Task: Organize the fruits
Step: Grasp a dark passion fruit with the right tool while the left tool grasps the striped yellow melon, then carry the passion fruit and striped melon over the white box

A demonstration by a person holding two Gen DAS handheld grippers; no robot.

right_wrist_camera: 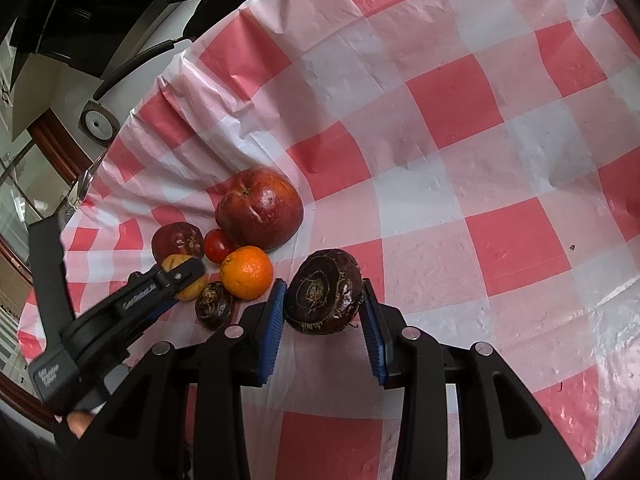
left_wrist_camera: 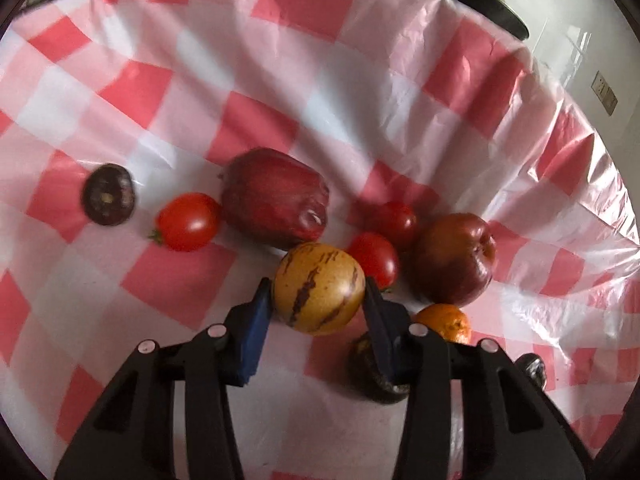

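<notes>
The left gripper (left_wrist_camera: 319, 294) is closed on a yellow, purple-streaked melon pear (left_wrist_camera: 319, 289), held at its sides just above the checked counter (left_wrist_camera: 180, 92). Its long axis seems to run across the pads, stripes pointing away from the camera. The right gripper (right_wrist_camera: 323, 294) clamps a dark water chestnut (right_wrist_camera: 322, 292), its crown facing the camera. The cluster lies to its left: orange (right_wrist_camera: 246, 272), tomato (right_wrist_camera: 218, 245) and large apple (right_wrist_camera: 260, 214), nearer the left gripper.

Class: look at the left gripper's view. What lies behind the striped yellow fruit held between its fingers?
Behind the striped yellow fruit lie a long red apple and two tomatoes, one partly covered by the fruit. The tablecloth directly behind it is hidden.
</notes>
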